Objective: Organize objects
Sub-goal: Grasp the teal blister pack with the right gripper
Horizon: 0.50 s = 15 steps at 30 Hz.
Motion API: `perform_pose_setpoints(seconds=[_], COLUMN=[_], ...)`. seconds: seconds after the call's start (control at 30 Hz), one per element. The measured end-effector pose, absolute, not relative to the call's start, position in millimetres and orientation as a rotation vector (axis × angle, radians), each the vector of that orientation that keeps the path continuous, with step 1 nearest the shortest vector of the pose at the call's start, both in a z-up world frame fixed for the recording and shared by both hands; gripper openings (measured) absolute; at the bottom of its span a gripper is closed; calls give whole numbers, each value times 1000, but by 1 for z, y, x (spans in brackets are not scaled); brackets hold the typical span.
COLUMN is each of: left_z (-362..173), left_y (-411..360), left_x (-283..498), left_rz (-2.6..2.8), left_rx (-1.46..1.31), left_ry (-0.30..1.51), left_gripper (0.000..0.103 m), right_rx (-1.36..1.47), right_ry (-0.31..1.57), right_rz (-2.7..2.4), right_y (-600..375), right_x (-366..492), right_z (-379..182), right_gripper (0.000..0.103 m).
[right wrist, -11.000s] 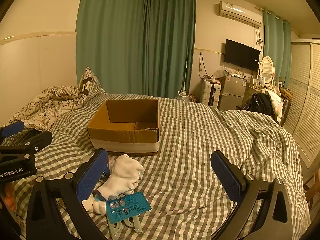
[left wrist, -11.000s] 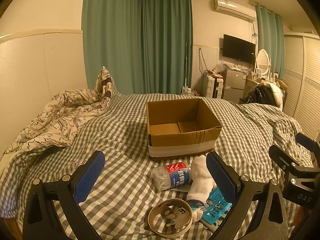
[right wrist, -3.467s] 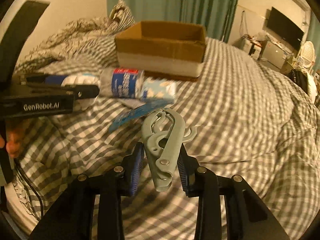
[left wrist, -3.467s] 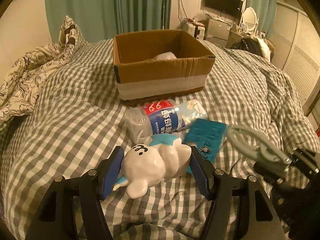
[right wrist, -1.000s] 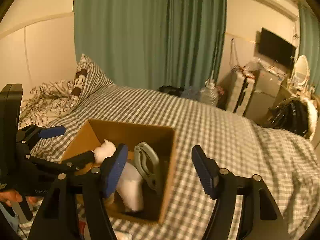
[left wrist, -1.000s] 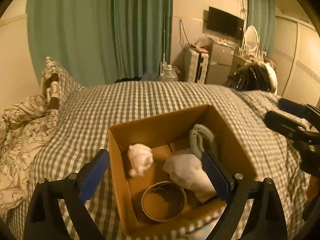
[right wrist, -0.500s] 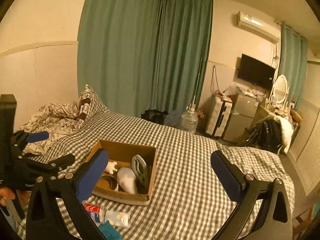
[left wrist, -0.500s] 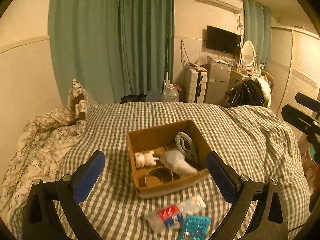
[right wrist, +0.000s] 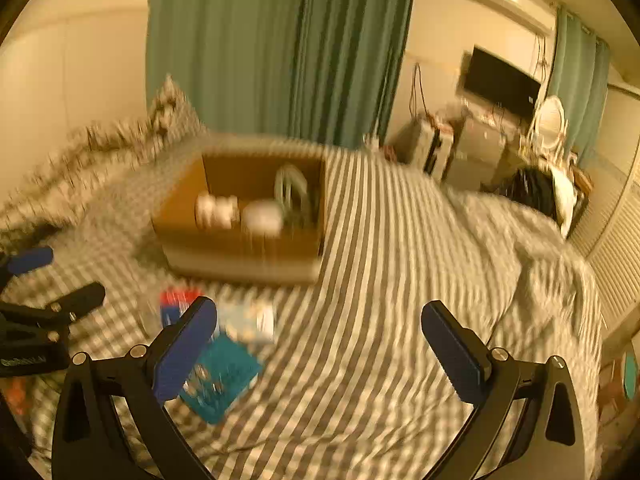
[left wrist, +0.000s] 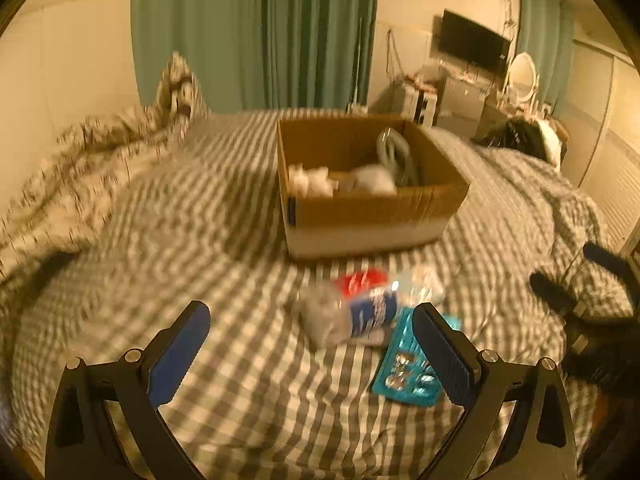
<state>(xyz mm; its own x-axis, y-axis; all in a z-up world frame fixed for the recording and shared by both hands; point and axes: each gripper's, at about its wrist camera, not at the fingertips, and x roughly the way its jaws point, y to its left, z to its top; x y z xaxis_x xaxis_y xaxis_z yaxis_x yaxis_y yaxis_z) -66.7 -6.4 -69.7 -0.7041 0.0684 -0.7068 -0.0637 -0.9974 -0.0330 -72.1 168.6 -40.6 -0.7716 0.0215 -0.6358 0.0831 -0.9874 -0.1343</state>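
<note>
Left wrist view: the left gripper, fingers spread and empty, hangs over a red-and-blue-labelled bottle and teal packet at 6 o'clock from the cardboard box, writing too blurred to read; the right gripper likewise gapes empty.

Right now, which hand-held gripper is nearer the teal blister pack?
Left: the teal blister pack lies by its right finger. Right hand-held gripper hovers further right.

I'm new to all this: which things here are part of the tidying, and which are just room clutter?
Part of the job:
cardboard box
plastic bottle
teal card
left gripper
right gripper

Just lying about:
checked duvet
curtains
television
</note>
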Motion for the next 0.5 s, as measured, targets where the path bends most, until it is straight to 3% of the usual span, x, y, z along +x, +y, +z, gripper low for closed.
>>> perform_pose_setpoints(seconds=[0.23, 0.5], left_z=[-115, -126], left_y=[4, -13], left_x=[-70, -78], left_rz=[2803, 2774], left_rx=[-1270, -1318], left_ry=[138, 9], left_gripper=[103, 103], right_rx=[1310, 1375], right_ry=[316, 236], right_rz=[-2757, -2614], right_y=[145, 127], right_x=[-90, -112], right_z=[-128, -158], right_gripper=[103, 102])
